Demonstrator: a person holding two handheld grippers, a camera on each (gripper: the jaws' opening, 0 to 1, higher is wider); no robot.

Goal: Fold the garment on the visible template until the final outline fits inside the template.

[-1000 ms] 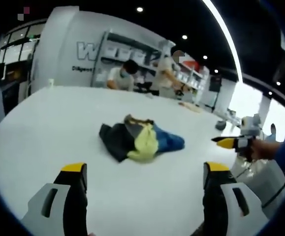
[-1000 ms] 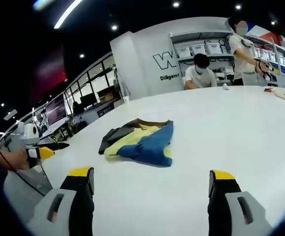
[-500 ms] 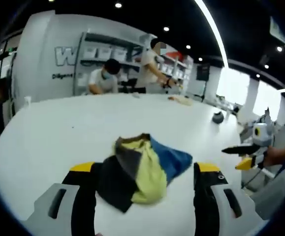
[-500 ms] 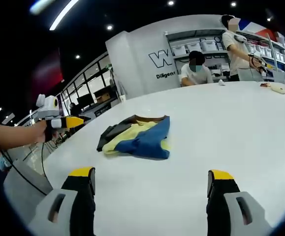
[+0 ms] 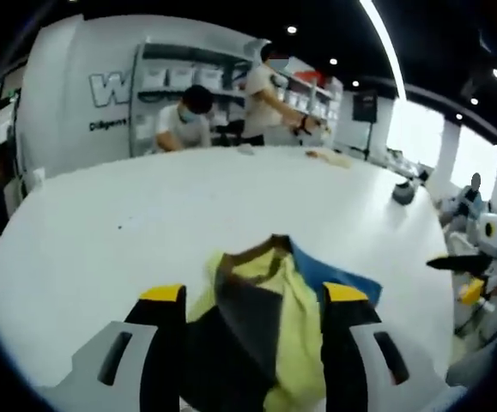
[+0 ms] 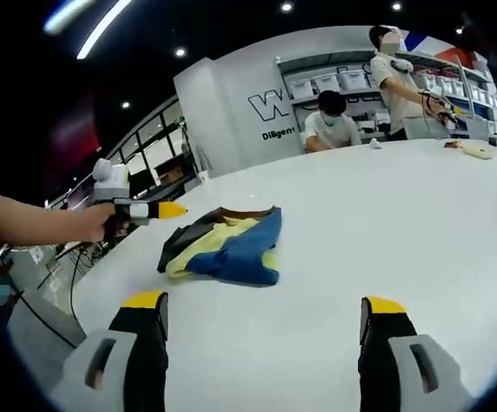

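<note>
While the left gripper [image 5: 252, 296] hangs with its jaws apart on either side of the garment [image 6: 222, 245], the right gripper [image 6: 261, 309] waits well back at six o'clock, jaws also wide. The garment lies bunched on the white desk [image 6: 420, 223], black, yellow and blue layers overlapping. No template outline is visible, so a fold could easily land out of bounds; a pinch here may also catch several layers and drag the whole heap. Beyond, two people [image 6: 330, 120] work by shelves [image 6: 342, 81] under ceiling spotlights.
</note>
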